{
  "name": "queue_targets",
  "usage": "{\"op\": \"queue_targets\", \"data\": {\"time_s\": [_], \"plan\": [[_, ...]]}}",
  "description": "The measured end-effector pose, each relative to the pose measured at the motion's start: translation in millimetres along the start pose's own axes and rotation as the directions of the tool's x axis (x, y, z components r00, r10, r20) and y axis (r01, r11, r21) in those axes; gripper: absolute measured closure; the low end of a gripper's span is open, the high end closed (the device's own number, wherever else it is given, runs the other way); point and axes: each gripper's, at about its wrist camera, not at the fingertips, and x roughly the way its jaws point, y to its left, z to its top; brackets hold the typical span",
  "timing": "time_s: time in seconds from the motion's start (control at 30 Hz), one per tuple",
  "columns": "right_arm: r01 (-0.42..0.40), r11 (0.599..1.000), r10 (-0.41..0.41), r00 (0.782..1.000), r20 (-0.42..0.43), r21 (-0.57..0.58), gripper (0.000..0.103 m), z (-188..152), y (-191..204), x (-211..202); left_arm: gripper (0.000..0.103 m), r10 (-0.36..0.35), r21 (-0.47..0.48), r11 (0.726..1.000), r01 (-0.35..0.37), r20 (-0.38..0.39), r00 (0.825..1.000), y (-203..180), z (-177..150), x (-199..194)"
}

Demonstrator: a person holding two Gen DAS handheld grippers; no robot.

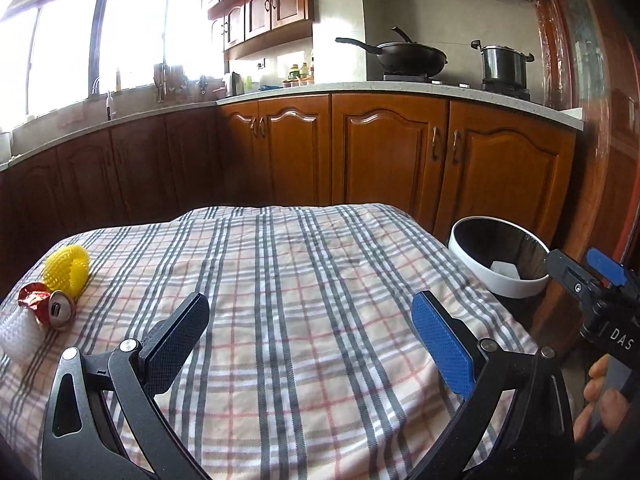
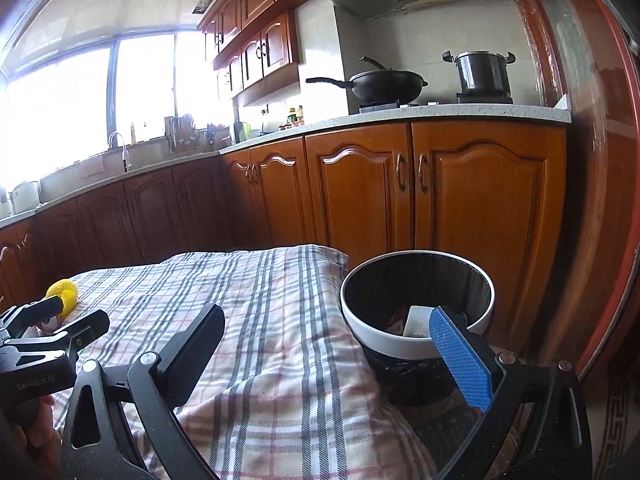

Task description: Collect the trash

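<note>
Now we hold both tongs wide and empty, left tongs over the checked surface, right tongs by the bin. Trash sits far left: yellow net, crushed can, white foam.

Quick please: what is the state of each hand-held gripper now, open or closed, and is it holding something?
Left hand-held gripper: open wide, holding nothing.
Right hand-held gripper: open, holding nothing.
</note>
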Motion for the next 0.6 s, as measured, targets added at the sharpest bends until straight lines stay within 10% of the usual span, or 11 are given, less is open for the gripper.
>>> {"op": "queue_targets", "data": {"time_s": [0.6], "plan": [[-0.005, 1.0, 0.005, 0.999, 0.045, -0.009, 0.0, 6, 0, -15, 0.0, -0.004, 0.017, 1.0, 0.003, 0.02, 1.0, -8, 3, -11]]}}
